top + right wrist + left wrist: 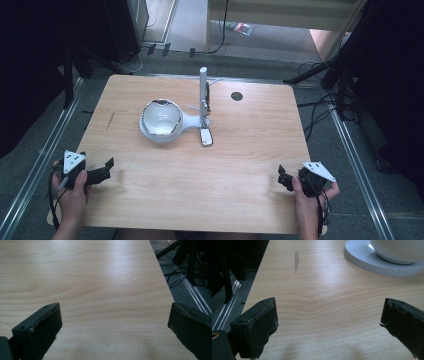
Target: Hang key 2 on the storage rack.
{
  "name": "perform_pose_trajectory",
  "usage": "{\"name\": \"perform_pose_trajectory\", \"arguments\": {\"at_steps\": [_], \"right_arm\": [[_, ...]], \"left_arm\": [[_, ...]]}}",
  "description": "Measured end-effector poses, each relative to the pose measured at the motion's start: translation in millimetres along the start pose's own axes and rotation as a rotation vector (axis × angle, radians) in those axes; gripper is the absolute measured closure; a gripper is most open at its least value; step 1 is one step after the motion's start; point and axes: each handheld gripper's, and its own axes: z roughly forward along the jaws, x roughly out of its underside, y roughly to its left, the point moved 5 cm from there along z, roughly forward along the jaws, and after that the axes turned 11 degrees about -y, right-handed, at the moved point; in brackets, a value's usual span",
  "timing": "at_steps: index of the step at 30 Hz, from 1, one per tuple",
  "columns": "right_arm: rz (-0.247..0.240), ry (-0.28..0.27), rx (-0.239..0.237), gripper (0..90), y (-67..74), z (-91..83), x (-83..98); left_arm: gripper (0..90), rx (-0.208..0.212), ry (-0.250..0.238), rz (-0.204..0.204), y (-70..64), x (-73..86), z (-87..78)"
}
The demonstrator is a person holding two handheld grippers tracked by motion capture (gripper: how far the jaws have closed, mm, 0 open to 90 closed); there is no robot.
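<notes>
From the high view, the wooden table carries one group of white things near its middle: a round bowl with a shiny inside sits on a flat white base, and this base reaches to the right to a thin white upright post. A small white tag-like piece lies at the foot of the post. The left gripper rests at the near left corner and the right gripper at the near right corner, both well apart from the bowl, each held in one hand.

In the left gripper view, the two black jaws stand wide apart with nothing between them. The ribbed rim of the base and the underside of the bowl appear at the top right, ahead of the gripper.

In the right gripper view, the jaws are also spread and hold nothing; before them is bare table.

I judge the bowl to be stiff, smooth and rather slippery, maybe ceramic or hard plastic, so it could break or slide. Taking its rim between the jaws looks safest. The post looks thin and may tip if pushed.
</notes>
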Motion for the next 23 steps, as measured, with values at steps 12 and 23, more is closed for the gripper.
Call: {"name": "perform_pose_trajectory", "arguments": {"at_steps": [12, 23], "right_arm": [[0.039, -0.029, -0.011, 0.0, -25.8, -27.7, 13.8], [0.118, -0.06, -0.036, 0.0, -36.6, -38.0, 18.3]], "left_arm": [[1.4, -0.001, -0.002, 0.004, -0.7, 0.0, -0.1], [1.4, -0.008, -0.004, -0.013, 0.4, 0.3, -0.3]]}}
